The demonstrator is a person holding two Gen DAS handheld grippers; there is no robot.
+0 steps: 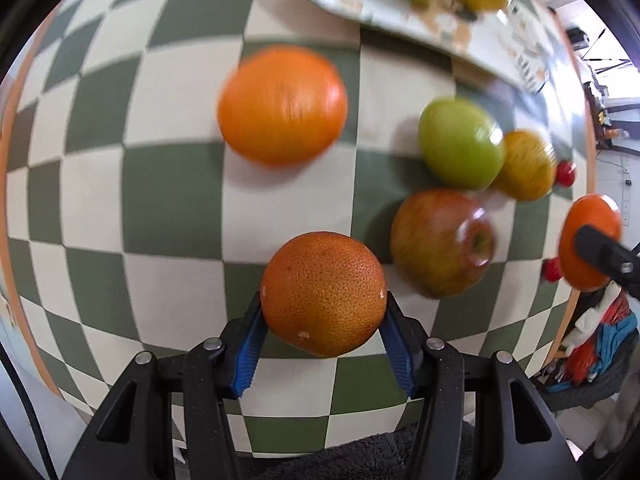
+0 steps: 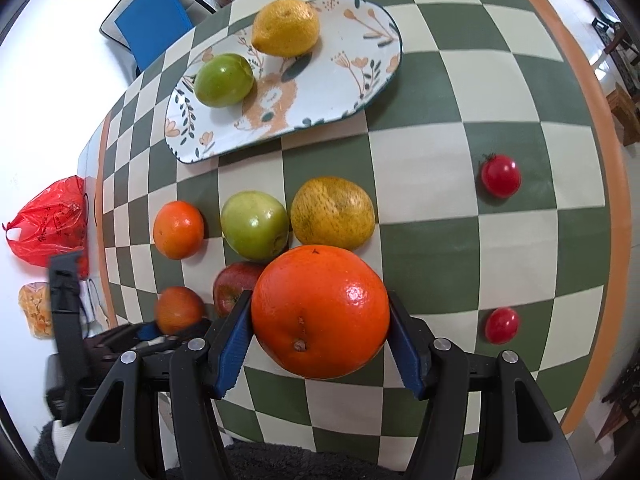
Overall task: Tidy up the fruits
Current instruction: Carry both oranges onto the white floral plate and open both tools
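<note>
A: Gripping status? 
B: Left gripper (image 1: 323,312) jaws clamped on a dull, pitted orange (image 1: 323,294); right gripper (image 2: 320,332) jaws clamped on a glossy orange (image 2: 320,312), both above the checkered worktop (image 2: 500,80).

A: Count? 
B: Plate (image 2: 360,52): one lemon (image 2: 286,27), one green apple (image 2: 224,80). Worktop: two cherry tomatoes (image 2: 501,176).
</note>
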